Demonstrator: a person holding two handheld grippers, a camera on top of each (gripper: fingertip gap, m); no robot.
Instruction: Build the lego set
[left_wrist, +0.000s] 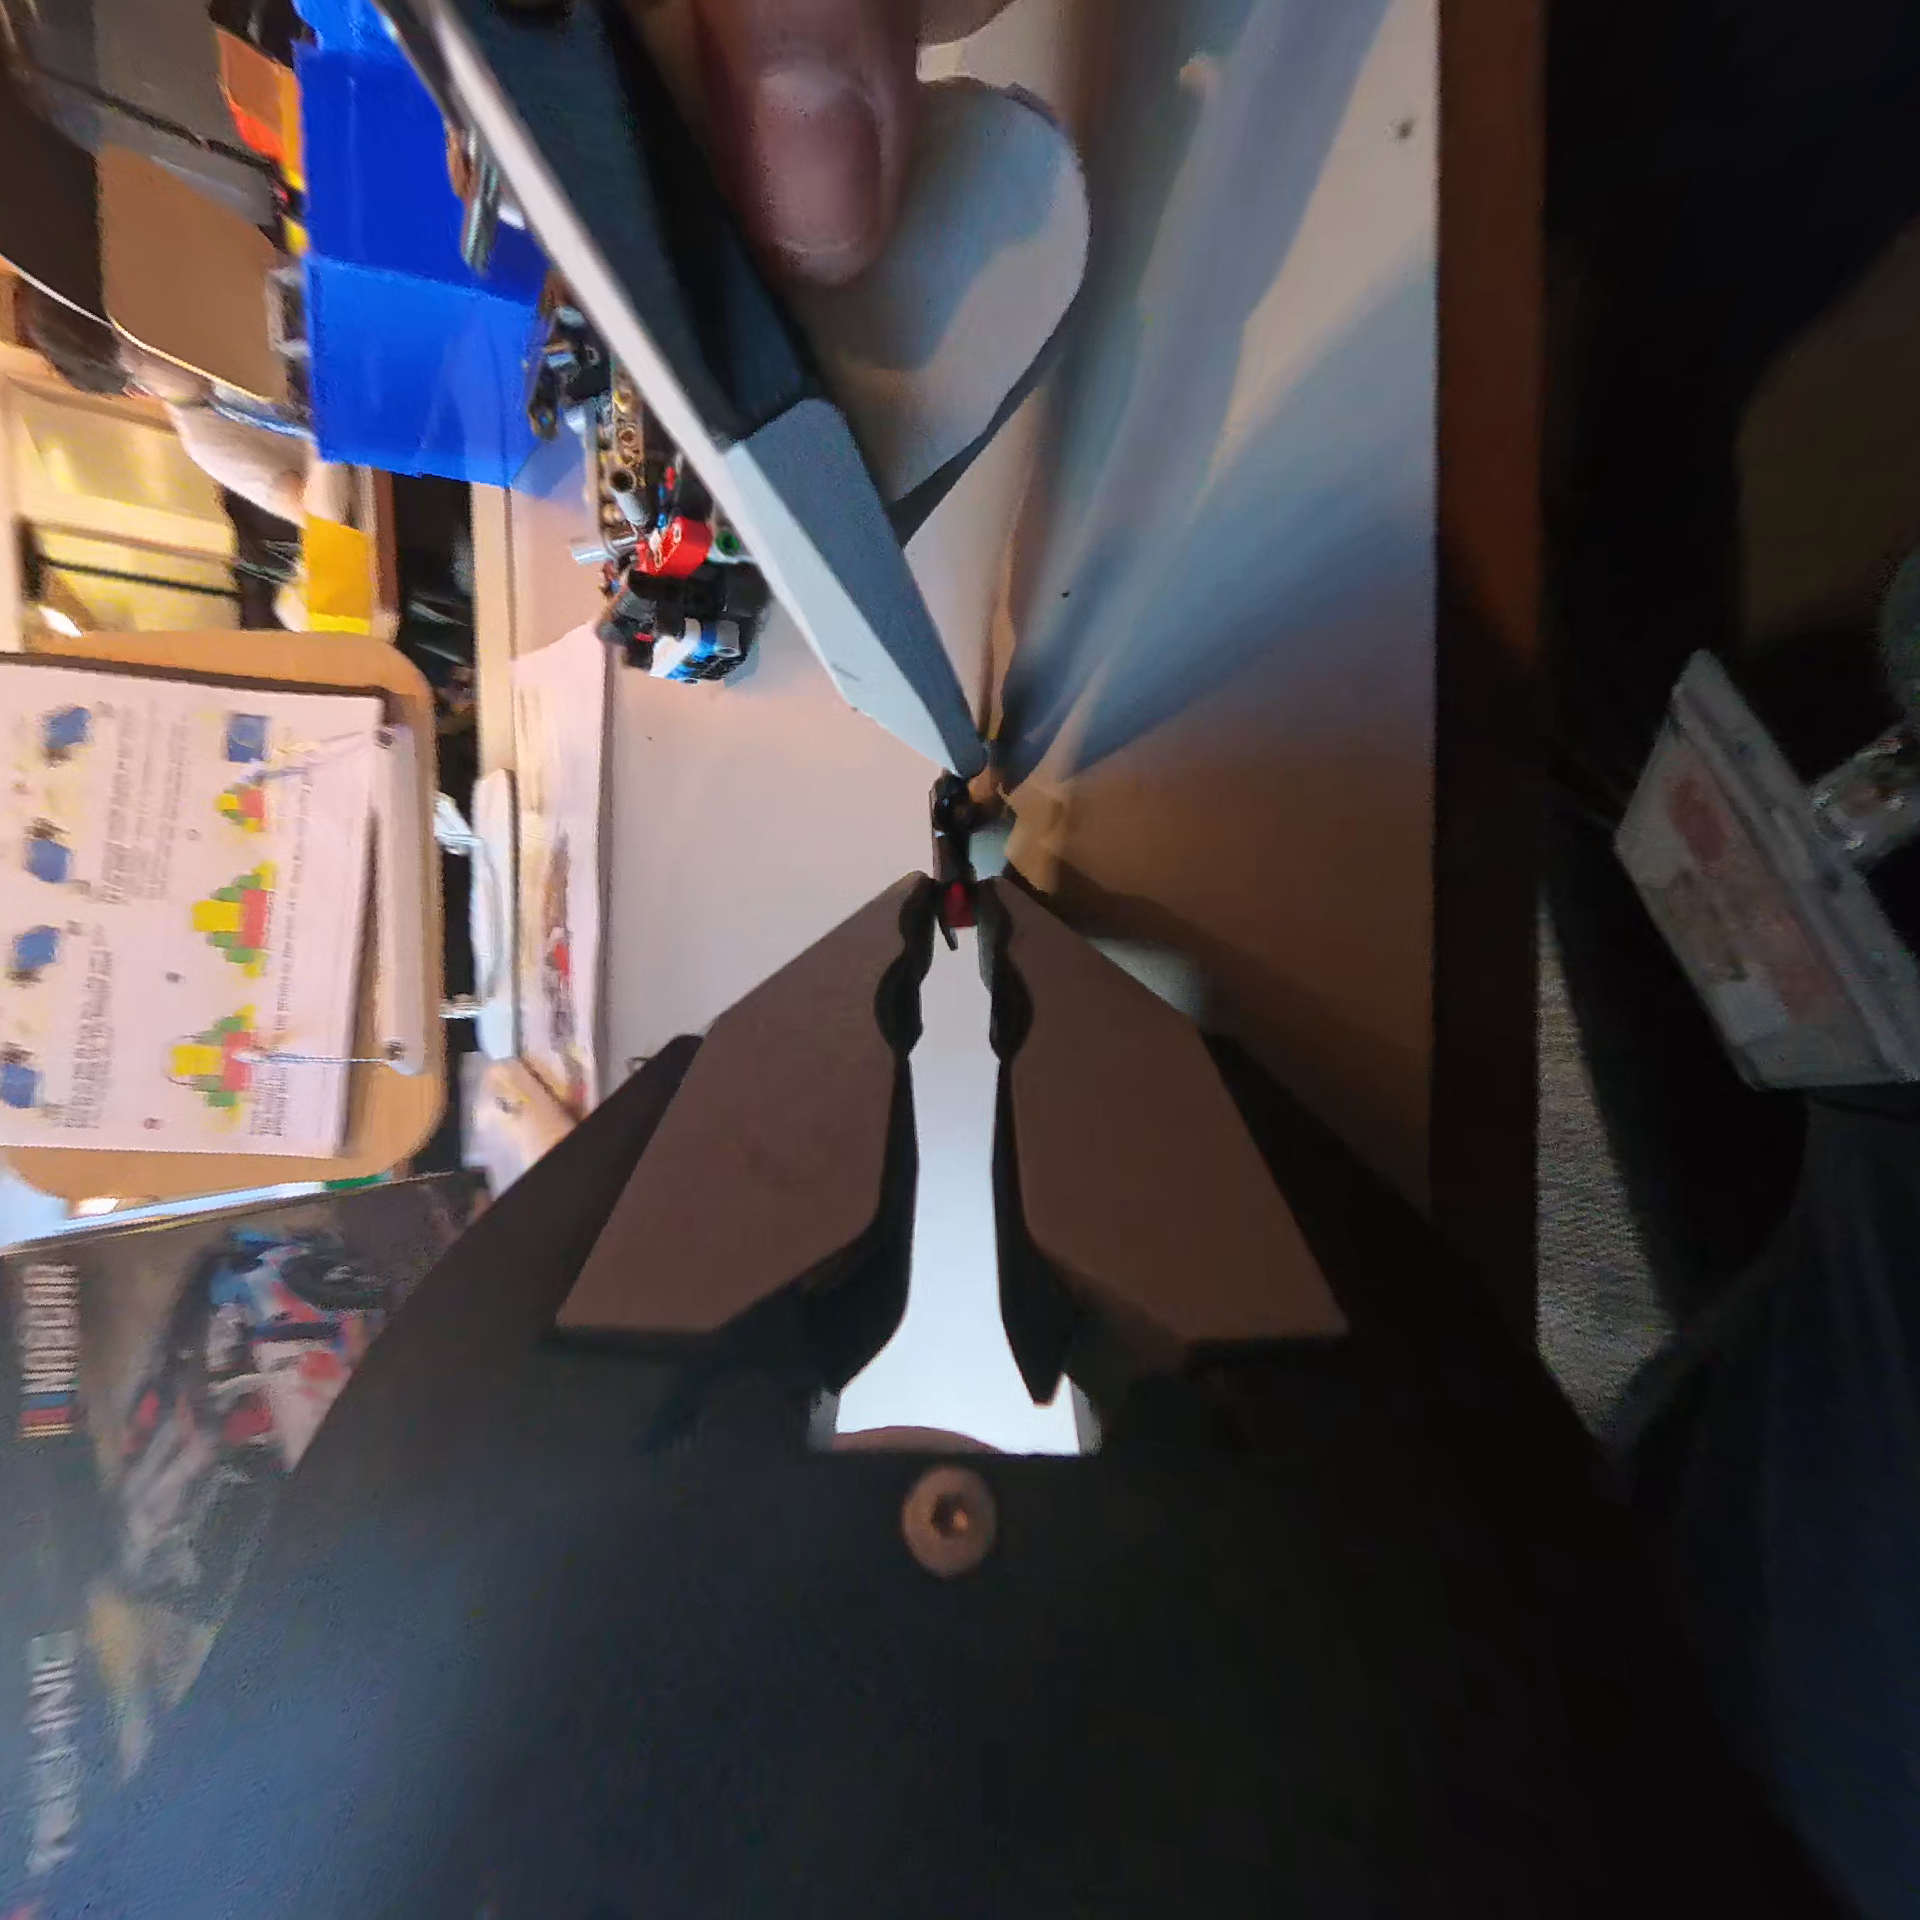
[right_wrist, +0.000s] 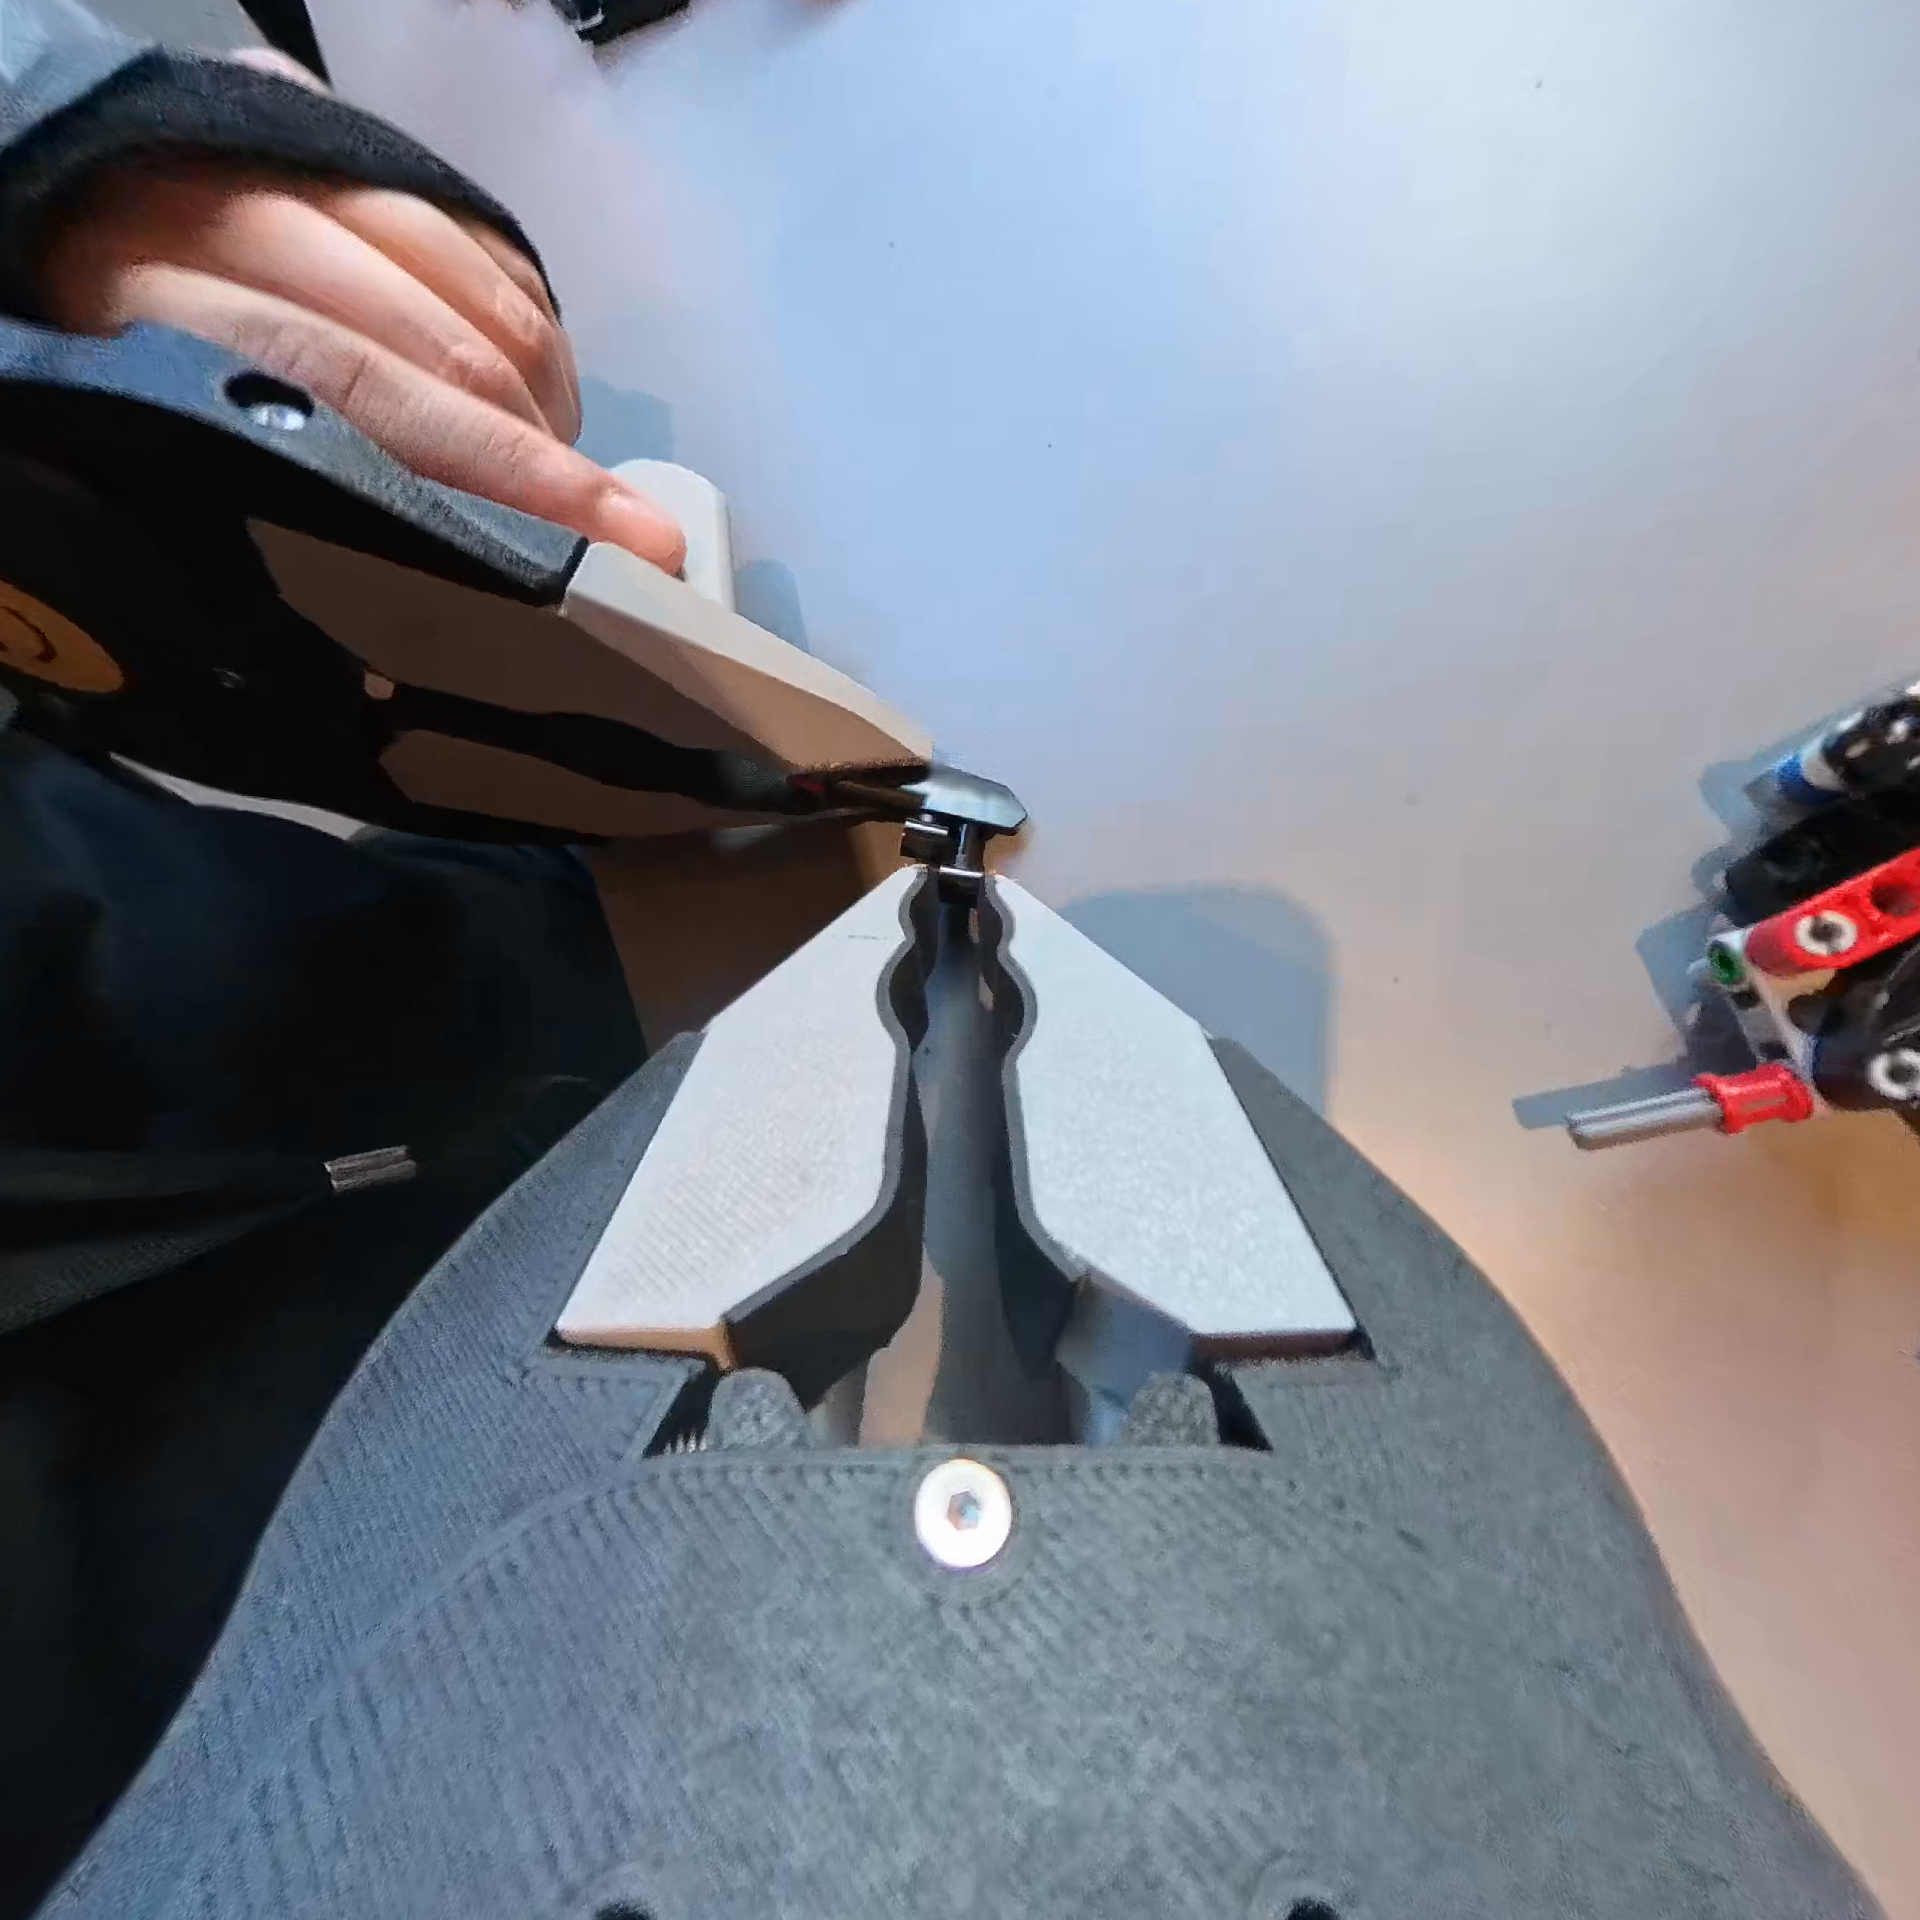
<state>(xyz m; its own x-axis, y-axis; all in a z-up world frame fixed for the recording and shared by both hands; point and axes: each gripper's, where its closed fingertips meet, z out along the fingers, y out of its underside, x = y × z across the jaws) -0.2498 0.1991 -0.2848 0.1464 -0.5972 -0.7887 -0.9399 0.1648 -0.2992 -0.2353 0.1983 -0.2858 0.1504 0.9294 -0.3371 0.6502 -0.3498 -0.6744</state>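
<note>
My left gripper (left_wrist: 958, 891) is shut on a small black and red lego piece (left_wrist: 958, 906). In the right wrist view it comes in from the left (right_wrist: 906, 787), and the piece's flat black end (right_wrist: 977, 805) sticks out past its tips. My right gripper (right_wrist: 951, 883) is shut on a small black pin (right_wrist: 945, 850). The pin's top touches the underside of the flat black piece. In the left wrist view the right gripper (left_wrist: 961, 756) reaches in from the upper left. A partly built black, red and white lego model (right_wrist: 1834, 997) lies on the table, apart from both grippers; it also shows in the left wrist view (left_wrist: 686, 597).
The white table (right_wrist: 1299, 416) has a wooden edge (left_wrist: 1486, 520). A blue bin (left_wrist: 416, 343), a printed instruction sheet (left_wrist: 187, 904) and the lego box (left_wrist: 177, 1403) lie at the far side. A person's hand (right_wrist: 364, 343) holds the left gripper. Both grippers' tips are close together, under 4 cm apart.
</note>
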